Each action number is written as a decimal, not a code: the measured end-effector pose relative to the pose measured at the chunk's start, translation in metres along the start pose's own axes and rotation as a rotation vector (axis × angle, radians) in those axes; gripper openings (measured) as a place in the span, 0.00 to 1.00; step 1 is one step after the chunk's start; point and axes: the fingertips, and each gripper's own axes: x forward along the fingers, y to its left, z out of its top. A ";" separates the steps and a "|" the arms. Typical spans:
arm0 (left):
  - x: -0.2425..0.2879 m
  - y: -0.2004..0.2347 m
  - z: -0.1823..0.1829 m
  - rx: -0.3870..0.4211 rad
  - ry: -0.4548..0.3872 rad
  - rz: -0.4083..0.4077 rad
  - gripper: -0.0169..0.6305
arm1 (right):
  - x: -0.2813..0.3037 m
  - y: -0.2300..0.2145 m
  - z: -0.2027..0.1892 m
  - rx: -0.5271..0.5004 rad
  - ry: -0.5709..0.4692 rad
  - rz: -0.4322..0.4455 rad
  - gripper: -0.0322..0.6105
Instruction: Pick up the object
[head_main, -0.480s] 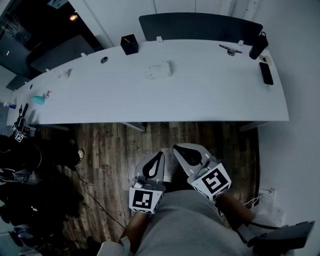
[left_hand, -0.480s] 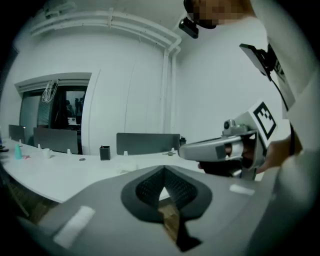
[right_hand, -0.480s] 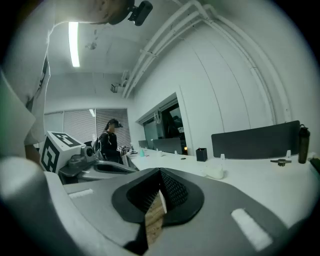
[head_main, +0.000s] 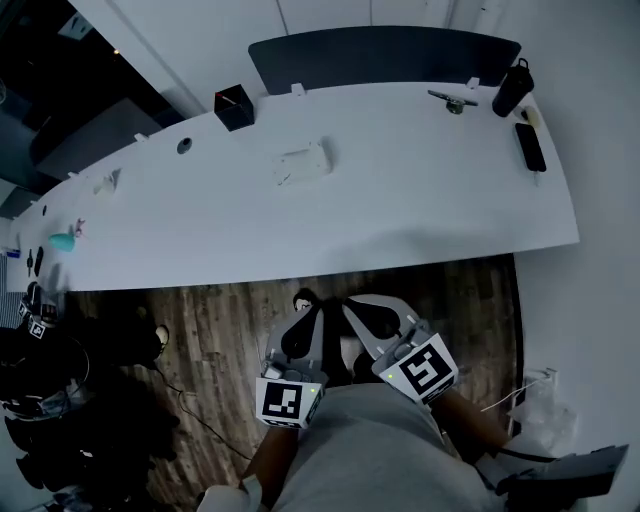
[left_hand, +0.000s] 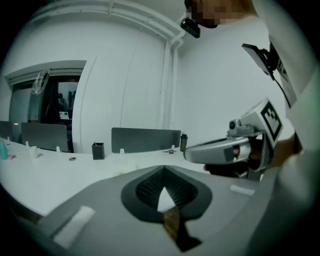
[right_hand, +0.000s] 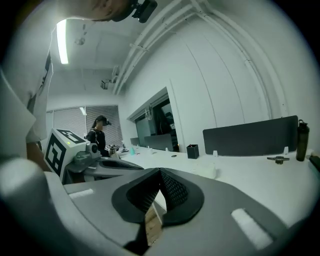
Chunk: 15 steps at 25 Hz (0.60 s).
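Note:
A small white object (head_main: 302, 163) lies near the middle of the long white table (head_main: 420, 210); it also shows faintly in the left gripper view (left_hand: 125, 167) and in the right gripper view (right_hand: 207, 170). Both grippers hang close to my body above the wooden floor, short of the table's front edge. My left gripper (head_main: 310, 306) (left_hand: 164, 171) is shut with nothing in it. My right gripper (head_main: 352, 304) (right_hand: 160, 172) is beside it, also shut and empty. Their tips nearly touch each other.
A black pen box (head_main: 233, 107), a dark partition (head_main: 385, 58), a black bottle (head_main: 512, 88), a phone (head_main: 530, 147) and a small teal thing (head_main: 62, 241) stand along the table. Cables and dark gear lie on the floor at left (head_main: 60, 400). A person (right_hand: 100, 132) stands far off.
The table's front edge has come nearer to me in the head view. Both grippers have edged toward it and closer together, still shut.

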 end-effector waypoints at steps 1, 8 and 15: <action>0.009 0.008 0.001 -0.004 -0.002 -0.013 0.03 | 0.008 -0.006 0.001 -0.005 0.010 -0.012 0.05; 0.059 0.094 0.028 0.002 -0.045 -0.101 0.03 | 0.095 -0.034 0.032 -0.050 0.069 -0.082 0.05; 0.081 0.170 0.024 -0.007 0.007 -0.177 0.03 | 0.173 -0.048 0.036 -0.171 0.200 -0.169 0.05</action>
